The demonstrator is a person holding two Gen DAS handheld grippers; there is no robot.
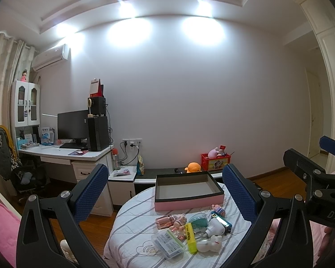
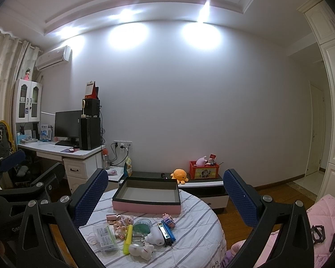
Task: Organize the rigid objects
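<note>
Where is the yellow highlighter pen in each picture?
Left wrist view: the yellow highlighter pen lies low and just right of centre, between the clear plastic case and the white toy dog.
Right wrist view: the pen lies low and left of centre, again between the case and the dog.
Shared landmark: the shallow pink box behind the pile.

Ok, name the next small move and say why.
Probably lower the right gripper onto the yellow highlighter: both grippers hang open above the table, the pink box sits empty, and the highlighter lies at the near edge of the pile, easy to pinch.
</note>
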